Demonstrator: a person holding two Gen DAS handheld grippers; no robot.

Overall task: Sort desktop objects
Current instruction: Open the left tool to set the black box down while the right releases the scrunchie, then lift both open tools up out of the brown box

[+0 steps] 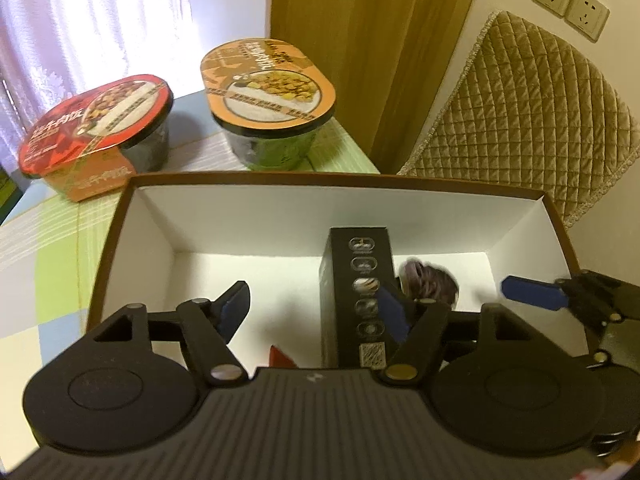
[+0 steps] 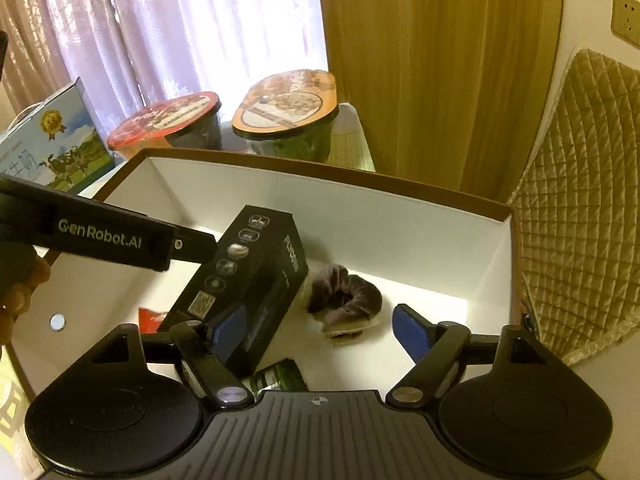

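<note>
Both tools hang over the open white-lined box (image 2: 360, 216), pointing steeply down into it.

Hidden or unclear: a red packet (image 1: 282, 356) just ahead of the left tool (image 1: 316, 308) is mostly cut off by that tool's body; in the right wrist view only its corner shows beside the black carton (image 2: 248, 276). A dark green item (image 2: 280, 374) under the right tool (image 2: 320, 332) is half covered and cannot be identified. The purple scrunchie (image 2: 344, 296) is blurred in the left wrist view and partly behind the carton. Small print on the carton is unreadable.

Left tool: jaws apart, nothing clamped. The carton's near end lies between them, closer to the right-side finger; contact there cannot be told.

Right tool: jaws wide apart, empty. Its left-side pad sits right at the carton's side, touching or not is unclear; the scrunchie lies on the box floor ahead, between the fingers, clear of both.

A hand (image 2: 20, 292) shows at the left edge of the right wrist view, mostly cut off.

Beyond the box, ahead of both tools, the red-lidded bowl (image 1: 100, 128) and the orange-lidded bowl (image 1: 268, 92) stand on the bench (image 1: 44, 240). A blue-green carton (image 2: 52, 140) stands far left.
</note>
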